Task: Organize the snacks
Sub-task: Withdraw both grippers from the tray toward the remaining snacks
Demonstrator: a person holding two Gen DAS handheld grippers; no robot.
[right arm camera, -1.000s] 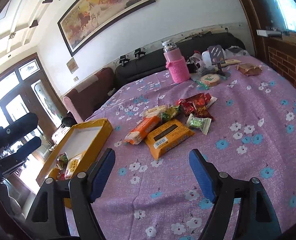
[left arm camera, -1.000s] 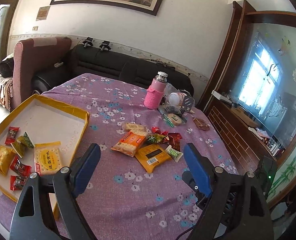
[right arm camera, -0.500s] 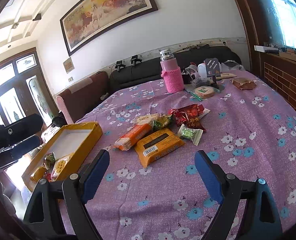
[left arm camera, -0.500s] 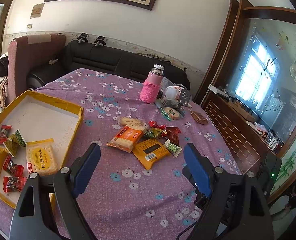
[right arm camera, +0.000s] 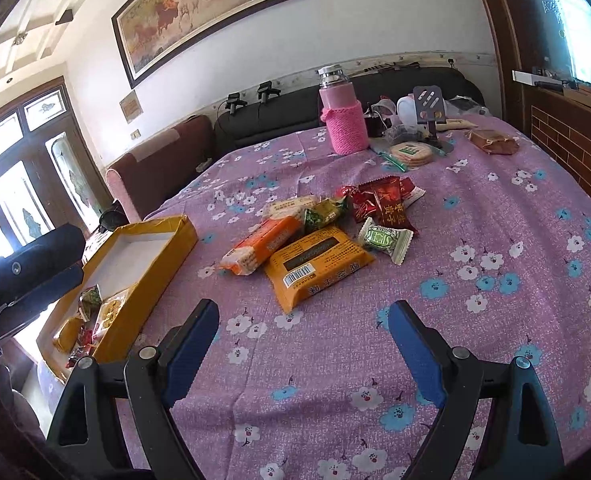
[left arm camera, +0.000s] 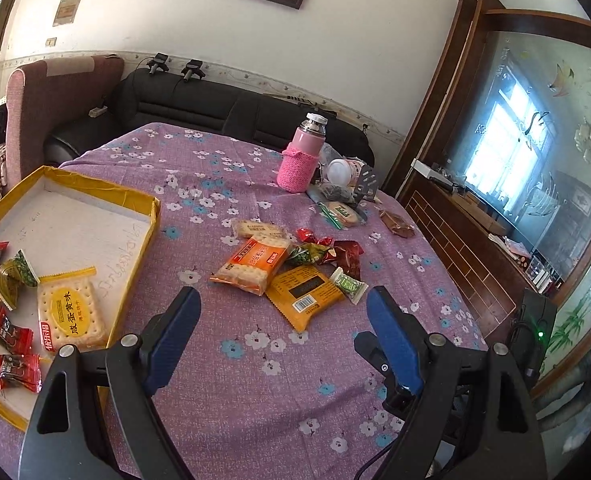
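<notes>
Left wrist view: the left claw (left arm camera: 281, 312) hangs released over the table (left arm camera: 235, 380) with its purple flowered cloth, its blue-padded jaws spread wide with only cloth between them. Just beyond it lies a loose heap of snacks: a flat orange-yellow packet with a barcode (left arm camera: 304, 295), an orange cracker pack (left arm camera: 251, 266) touching it on the left, a small green-and-white wrapped sweet (left arm camera: 349, 285) at its right corner, and red wrapped sweets (left arm camera: 345, 254) behind. To the left sits a shallow yellow-rimmed cardboard tray (left arm camera: 151, 216) with a white floor, holding a yellow round-label biscuit pack (left arm camera: 71, 316) and several small red, green and gold sweets. Farther back stand a pink flask in a knitted pink sleeve (left arm camera: 301, 160) and a clutter of small items beside it. In the right wrist view, the right claw (right arm camera: 303, 316) is likewise released and bare, its jaws wide apart above the cloth, near the barcode packet (right arm camera: 319, 266) but not touching it; the orange cracker pack (right arm camera: 261, 246) and green-and-white sweet (right arm camera: 383, 238) flank that packet, and the yellow tray (right arm camera: 151, 276) lies to the left, well apart from the heap.
</notes>
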